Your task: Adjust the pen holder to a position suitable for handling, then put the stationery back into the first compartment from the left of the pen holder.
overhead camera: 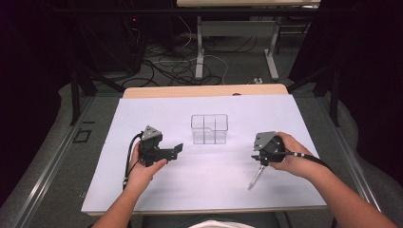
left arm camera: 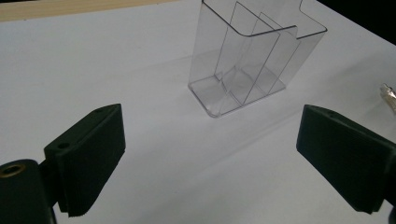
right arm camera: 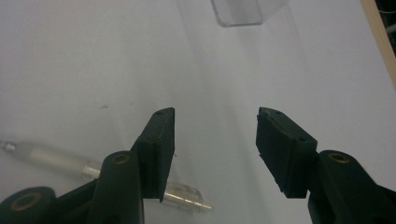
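Observation:
A clear plastic organizer (overhead camera: 209,128) with upright dividers stands in the middle of the white sheet. It appears close ahead in the left gripper view (left arm camera: 247,60), and its lower corner shows at the top of the right gripper view (right arm camera: 240,11). My left gripper (overhead camera: 177,151) is left of it, jaws wide open and holding nothing (left arm camera: 210,140). My right gripper (overhead camera: 263,160) hovers at the right, pointing down, open (right arm camera: 215,123). A translucent pen (overhead camera: 255,178) lies on the sheet under it. The pen (right arm camera: 51,156) passes behind the left jaw, not between the pads.
The white sheet (overhead camera: 214,190) covers a wooden table whose far edge (overhead camera: 204,90) shows behind the organizer. Beyond the table are cables and desk legs on the floor (overhead camera: 199,66). Dark frame rails run along both sides.

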`<act>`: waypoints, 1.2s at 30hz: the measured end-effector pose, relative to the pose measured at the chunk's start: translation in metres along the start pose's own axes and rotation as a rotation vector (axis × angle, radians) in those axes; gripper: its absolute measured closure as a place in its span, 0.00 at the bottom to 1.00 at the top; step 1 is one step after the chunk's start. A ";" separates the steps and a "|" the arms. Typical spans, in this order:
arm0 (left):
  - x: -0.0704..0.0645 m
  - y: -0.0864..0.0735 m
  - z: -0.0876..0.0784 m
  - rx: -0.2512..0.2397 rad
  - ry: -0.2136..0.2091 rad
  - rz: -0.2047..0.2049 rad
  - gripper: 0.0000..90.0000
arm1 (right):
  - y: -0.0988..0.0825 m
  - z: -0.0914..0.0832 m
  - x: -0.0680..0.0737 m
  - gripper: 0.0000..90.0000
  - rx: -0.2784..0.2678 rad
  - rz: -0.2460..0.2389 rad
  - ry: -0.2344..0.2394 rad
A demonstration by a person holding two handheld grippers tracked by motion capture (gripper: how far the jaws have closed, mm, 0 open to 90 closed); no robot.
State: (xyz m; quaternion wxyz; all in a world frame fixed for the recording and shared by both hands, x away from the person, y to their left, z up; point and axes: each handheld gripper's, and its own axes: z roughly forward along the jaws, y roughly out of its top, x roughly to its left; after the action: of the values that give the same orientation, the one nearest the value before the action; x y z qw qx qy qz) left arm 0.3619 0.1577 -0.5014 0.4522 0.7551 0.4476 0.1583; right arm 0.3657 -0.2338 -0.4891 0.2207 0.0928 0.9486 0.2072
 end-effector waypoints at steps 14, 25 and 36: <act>0.004 0.000 -0.002 0.005 0.001 -0.015 0.09 | 0.006 -0.003 0.013 0.59 0.076 -0.537 0.073; 0.007 0.000 -0.001 -0.001 0.008 -0.021 0.10 | 0.010 -0.007 0.015 0.64 0.077 -0.664 0.085; 0.011 0.000 -0.003 0.000 0.014 -0.022 0.10 | 0.010 -0.009 0.021 0.72 0.097 -0.739 0.147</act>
State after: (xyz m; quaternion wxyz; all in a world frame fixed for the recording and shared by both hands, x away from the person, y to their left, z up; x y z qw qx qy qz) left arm 0.3659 0.1681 -0.5014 0.4506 0.7491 0.4590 0.1585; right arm 0.3441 -0.2224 -0.4854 0.2072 -0.2602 0.9401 0.0746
